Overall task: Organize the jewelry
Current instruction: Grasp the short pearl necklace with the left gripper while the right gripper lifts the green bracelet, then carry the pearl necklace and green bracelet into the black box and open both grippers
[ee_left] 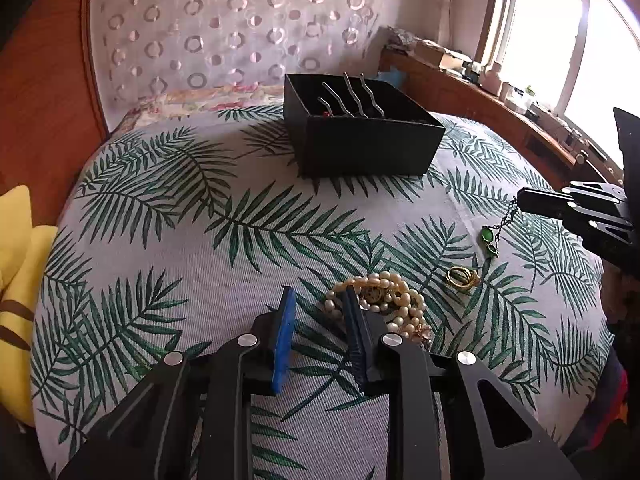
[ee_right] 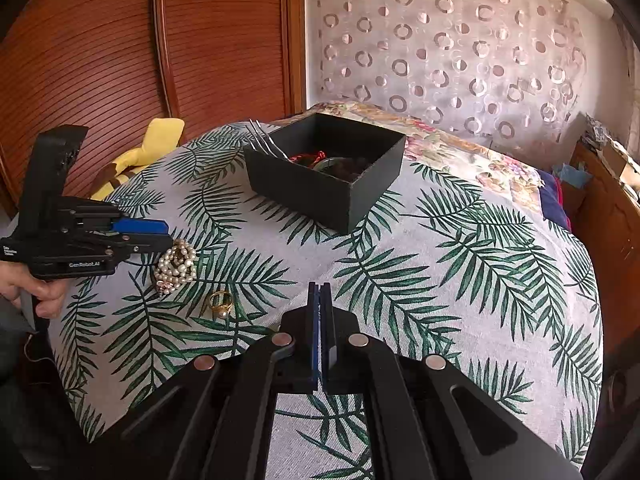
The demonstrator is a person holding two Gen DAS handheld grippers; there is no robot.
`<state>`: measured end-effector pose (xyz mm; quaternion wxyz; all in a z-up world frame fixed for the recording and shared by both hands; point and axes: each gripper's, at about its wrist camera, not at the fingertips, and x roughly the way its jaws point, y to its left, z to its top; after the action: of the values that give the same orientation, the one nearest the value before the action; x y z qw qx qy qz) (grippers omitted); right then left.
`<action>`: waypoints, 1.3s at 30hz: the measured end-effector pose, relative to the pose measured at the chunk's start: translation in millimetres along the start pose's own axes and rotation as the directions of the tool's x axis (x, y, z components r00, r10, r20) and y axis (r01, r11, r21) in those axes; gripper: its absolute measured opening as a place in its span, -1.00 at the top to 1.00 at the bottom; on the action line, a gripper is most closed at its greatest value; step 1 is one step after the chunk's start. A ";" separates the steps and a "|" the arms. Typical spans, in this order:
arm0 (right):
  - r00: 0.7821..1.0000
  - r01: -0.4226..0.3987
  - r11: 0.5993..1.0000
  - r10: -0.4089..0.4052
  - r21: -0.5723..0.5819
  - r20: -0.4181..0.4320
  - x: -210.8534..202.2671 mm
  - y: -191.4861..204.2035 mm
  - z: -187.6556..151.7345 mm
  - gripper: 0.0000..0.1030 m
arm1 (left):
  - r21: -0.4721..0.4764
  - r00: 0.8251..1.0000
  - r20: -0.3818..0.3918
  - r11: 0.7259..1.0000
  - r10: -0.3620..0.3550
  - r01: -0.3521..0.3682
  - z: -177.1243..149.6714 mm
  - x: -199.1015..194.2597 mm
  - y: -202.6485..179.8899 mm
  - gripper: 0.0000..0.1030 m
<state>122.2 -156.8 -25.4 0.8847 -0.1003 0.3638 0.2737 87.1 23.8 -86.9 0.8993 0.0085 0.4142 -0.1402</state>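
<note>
Palm-print bedspread [ee_left: 180, 208] carries a black box [ee_left: 360, 136], pearl necklace [ee_left: 394, 300] and gold ring [ee_left: 463, 278]. Left gripper [ee_left: 320, 312] jaws gape beside the pearls. Right gripper [ee_left: 520, 202] jaws pinch a green pendant chain [ee_left: 505, 220].

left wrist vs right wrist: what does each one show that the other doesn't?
Left wrist only: the green pendant hanging on its chain from the shut right gripper, the hairpins' full length in the box, and the window.

Right wrist only: inside the box, a red cord; the hand holding the left gripper; the wooden wall.

Both: black box, pearls, gold ring, leaf-print cloth, yellow plush.
</note>
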 end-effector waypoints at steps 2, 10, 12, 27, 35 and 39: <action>1.000 0.001 1.000 -0.001 0.000 -0.001 -0.1 0.1 0.1 0.98 | 0.017 1.000 -0.005 1.000 0.004 -0.003 -0.4 1.6 -2.1 0.68; 1.000 -0.002 1.000 0.002 0.002 -0.005 1.3 0.8 -1.2 0.97 | 0.091 0.999 -0.022 0.995 0.047 -0.045 6.9 9.6 -13.8 0.65; 1.000 -0.004 1.000 0.004 0.004 -0.004 1.2 0.9 -1.5 0.97 | 0.102 0.999 -0.020 0.994 0.049 -0.047 7.4 10.1 -16.0 0.65; 0.998 -0.015 1.000 0.016 -0.013 0.067 -25.1 12.6 22.6 0.98 | 0.079 0.982 0.164 0.994 -0.090 0.078 37.7 -57.4 -29.8 0.93; 0.992 -0.012 0.999 0.016 -0.032 0.124 -47.4 18.2 45.8 0.98 | 0.096 0.960 0.260 0.992 -0.102 0.080 77.6 -94.7 -38.7 0.93; 0.986 -0.005 0.999 0.012 -0.044 0.166 -61.2 20.7 64.0 0.98 | 0.104 0.945 0.307 0.991 -0.110 0.082 98.0 -112.4 -43.4 0.93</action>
<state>112.6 -140.7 63.6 0.9084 -0.0949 0.2830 0.2929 79.3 -3.2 65.8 0.9442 0.0065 0.2602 -0.2020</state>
